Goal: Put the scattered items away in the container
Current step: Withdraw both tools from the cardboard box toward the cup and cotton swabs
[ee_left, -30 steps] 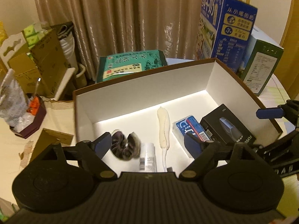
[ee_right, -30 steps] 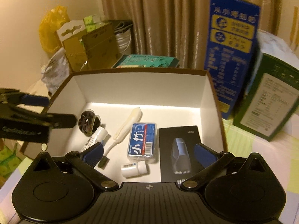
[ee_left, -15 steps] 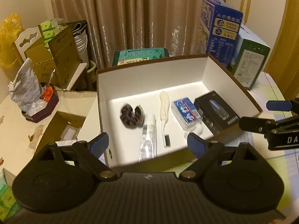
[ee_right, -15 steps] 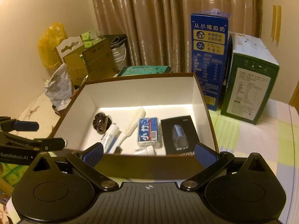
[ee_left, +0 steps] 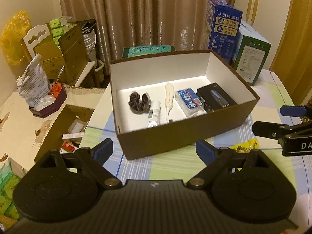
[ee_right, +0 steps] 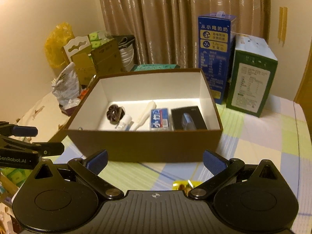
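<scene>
On the far left, a crinkled silver plastic bag (ee_left: 34, 84) stands in a dark tray beside an open corrugated cardboard carton (ee_left: 64, 56). The left tongs (ee_left: 154, 151) hover above the checked pastel cloth of the desk (ee_left: 165, 167), released, blue-padded fingers (ee_left: 102, 150) spread wide with nothing between them, just short of the near wall of the brown cardboard box with a white interior (ee_left: 181, 136).

Inside that box the items lie in a row. Leftmost is a dark brown fabric scrunchie (ee_left: 138, 102), touching a small white tube with a printed label (ee_left: 154, 115). Next comes a cream-coloured slim handled tool (ee_left: 168, 99), then a clear blue-and-white labelled packet (ee_left: 188, 100), and at the right a flat black carton picturing a grey device (ee_left: 216, 97) against the box's right wall.

Outside the box, a yellow printed snack wrapper (ee_left: 244, 147) lies on the cloth near the box's front right corner, partly hidden behind the left tongs' right finger; in the right wrist view it shows just under the right tongs (ee_right: 155, 160). These too are released, fingers wide apart and holding nothing, facing the near wall of the box.

Behind the box lies a teal packet (ee_left: 148, 49); to the right stand a tall blue printed carton (ee_right: 213, 56) and a green-and-white carton (ee_right: 251, 78).
</scene>
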